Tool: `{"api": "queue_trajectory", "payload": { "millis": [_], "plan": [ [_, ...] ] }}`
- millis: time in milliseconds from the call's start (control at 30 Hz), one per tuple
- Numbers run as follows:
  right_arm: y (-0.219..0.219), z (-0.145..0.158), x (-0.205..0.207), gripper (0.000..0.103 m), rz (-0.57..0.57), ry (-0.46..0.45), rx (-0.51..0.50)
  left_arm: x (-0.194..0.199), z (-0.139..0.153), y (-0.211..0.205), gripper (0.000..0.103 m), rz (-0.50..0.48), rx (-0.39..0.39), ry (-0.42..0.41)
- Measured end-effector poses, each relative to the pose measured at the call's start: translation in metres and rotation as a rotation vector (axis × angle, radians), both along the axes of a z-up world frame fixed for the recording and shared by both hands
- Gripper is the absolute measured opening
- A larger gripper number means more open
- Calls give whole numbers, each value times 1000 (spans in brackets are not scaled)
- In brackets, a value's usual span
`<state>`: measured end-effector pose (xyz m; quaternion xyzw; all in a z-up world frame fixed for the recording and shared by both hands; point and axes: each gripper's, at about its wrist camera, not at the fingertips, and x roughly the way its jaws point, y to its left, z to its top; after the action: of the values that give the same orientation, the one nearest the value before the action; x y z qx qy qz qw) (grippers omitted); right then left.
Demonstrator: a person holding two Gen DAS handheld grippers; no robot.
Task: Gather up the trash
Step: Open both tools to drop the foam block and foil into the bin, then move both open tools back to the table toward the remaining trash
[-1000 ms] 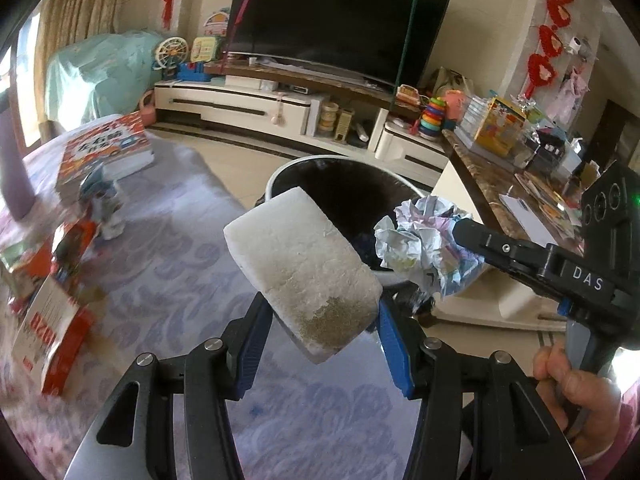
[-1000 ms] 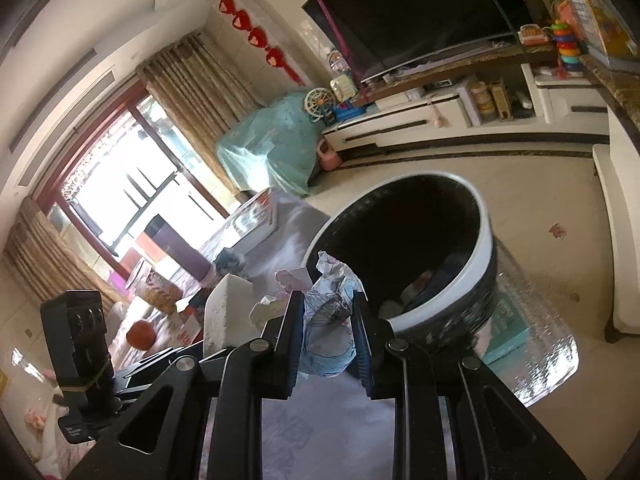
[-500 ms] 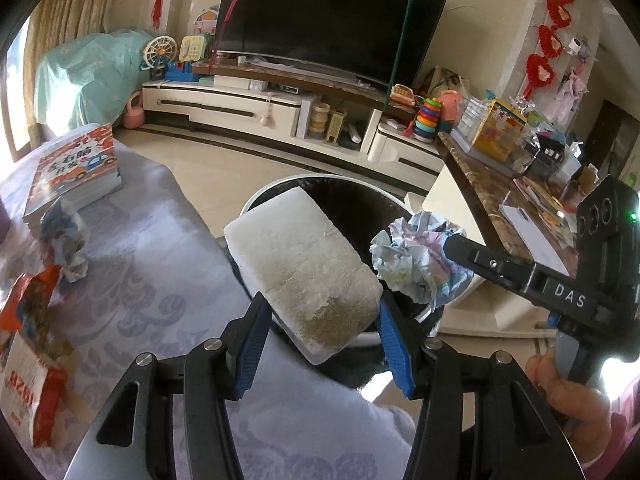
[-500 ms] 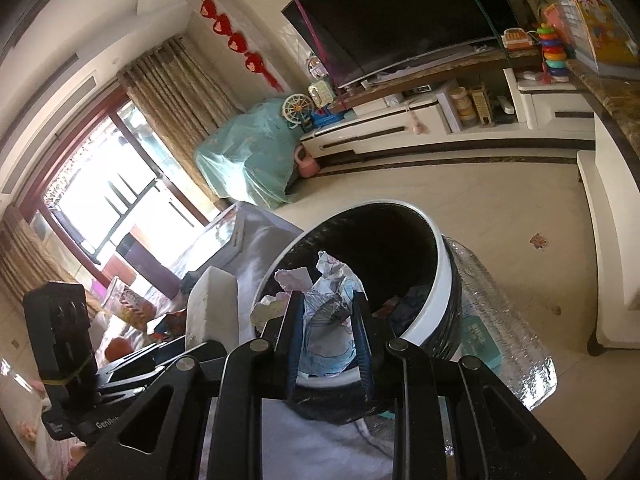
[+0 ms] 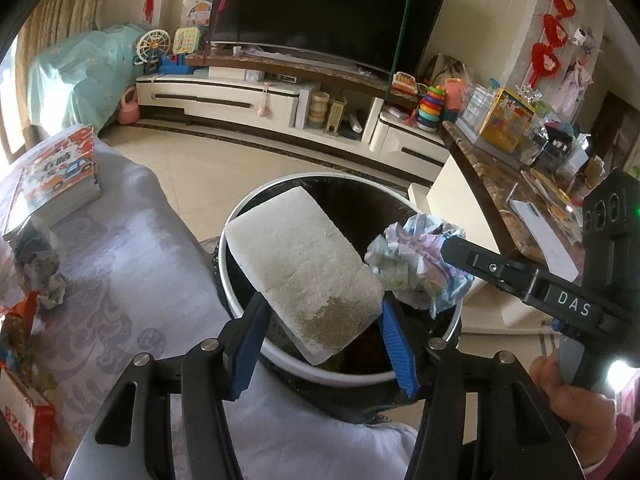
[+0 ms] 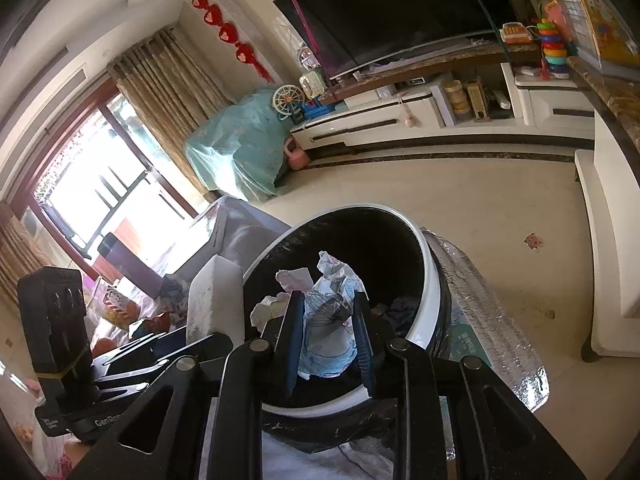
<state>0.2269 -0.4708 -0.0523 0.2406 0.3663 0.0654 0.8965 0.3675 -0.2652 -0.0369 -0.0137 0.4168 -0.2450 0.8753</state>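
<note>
My left gripper (image 5: 320, 320) is shut on a white foam block (image 5: 300, 268) with a dirty brown patch, held over the near rim of the trash bin (image 5: 240, 216), a black bin with a white rim. My right gripper (image 6: 328, 316) is shut on a crumpled paper ball (image 6: 328, 320) and holds it above the bin's opening (image 6: 434, 280). The paper ball (image 5: 412, 264) also shows in the left wrist view, right of the foam. The foam block (image 6: 216, 296) shows at the left in the right wrist view. Some trash lies inside the bin.
A table with a lilac patterned cloth (image 5: 132, 264) lies left of the bin, with a book (image 5: 60, 172), crumpled paper (image 5: 40, 268) and snack wrappers (image 5: 16, 336). A TV stand (image 5: 260, 96) is across the floor. A marble counter (image 5: 500, 184) is at the right.
Both grippers have moved forward with their loads, from above the table to over the bin. The bin now looks closer and larger in both views.
</note>
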Motion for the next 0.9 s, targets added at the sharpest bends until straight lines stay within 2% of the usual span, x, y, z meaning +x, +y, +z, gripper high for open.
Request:
{"api": "queue_trajectory", "payload": {
  "millis": [333,400,467,567,667,900],
  "plan": [
    [2,5,1,29,0,-2,-4,10,-2,-11,61,9,22,2],
    [2,5,1,36,-4,-3,3,7,-2,-11,63,13,21,-1],
    [1,7,-1,54,-8,-8,12,3,-3,-10,70,16,18,-4],
    [2,9,-6,67,-15,-16,26,-4,-5,-7,76,21,11,-7],
    [5,12,-13,76,-18,-26,28,-9,-8,-5,76,23,-1,-4],
    [11,18,-31,79,-36,-52,38,-25,-8,14,76,53,-21,-13]
  ]
}}
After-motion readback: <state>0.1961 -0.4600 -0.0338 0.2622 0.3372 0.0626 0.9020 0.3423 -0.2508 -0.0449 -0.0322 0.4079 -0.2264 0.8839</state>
